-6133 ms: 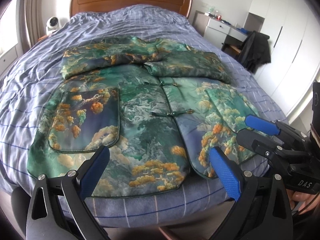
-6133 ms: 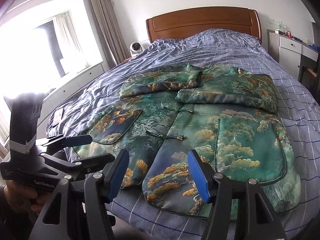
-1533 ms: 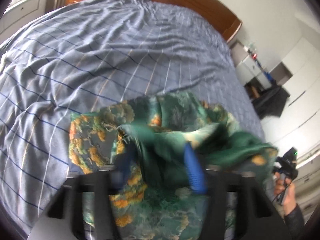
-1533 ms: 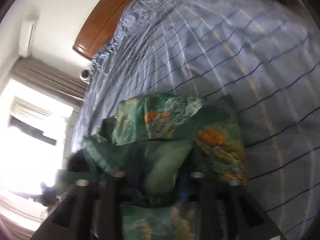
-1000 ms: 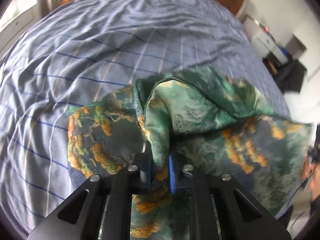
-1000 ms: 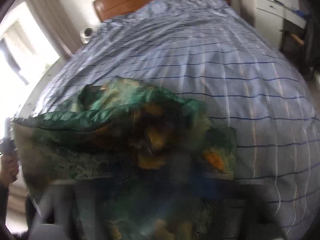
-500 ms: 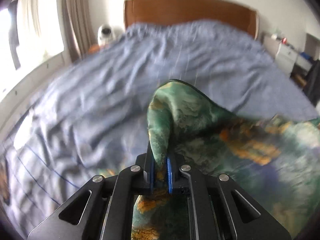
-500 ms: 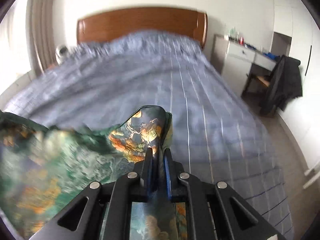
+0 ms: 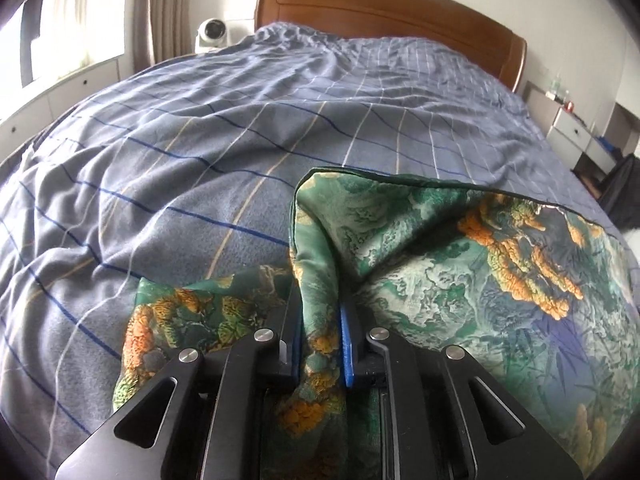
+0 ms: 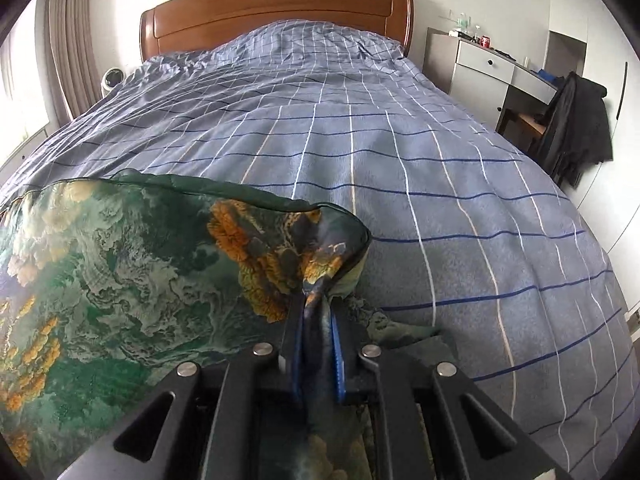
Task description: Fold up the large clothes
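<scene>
Left wrist view picks up the window and curtain [image 9: 160,12] beside the wooden headboard [image 9: 392,8], plus a small white fan [image 9: 211,32] at that near corner. The right wrist view alone shows the grey dresser [image 10: 492,68] and the dark coat [image 10: 576,120] draped on a chair, well off to the headboard's other side.

The green printed jacket [image 9: 460,264] is stretched between both tools at the end of the bed far from the headboard, its long axis running parallel to the headboard, piped edge facing toward it.

Left gripper [image 9: 320,344] is clamped tight on one bunched corner, fabric rising straight up between the blue pads [image 9: 347,344]. Right gripper [image 10: 316,356] is likewise pinched on the opposite corner of the jacket. Cloth hangs below both onto the blue checked bedspread [image 10: 400,140].
</scene>
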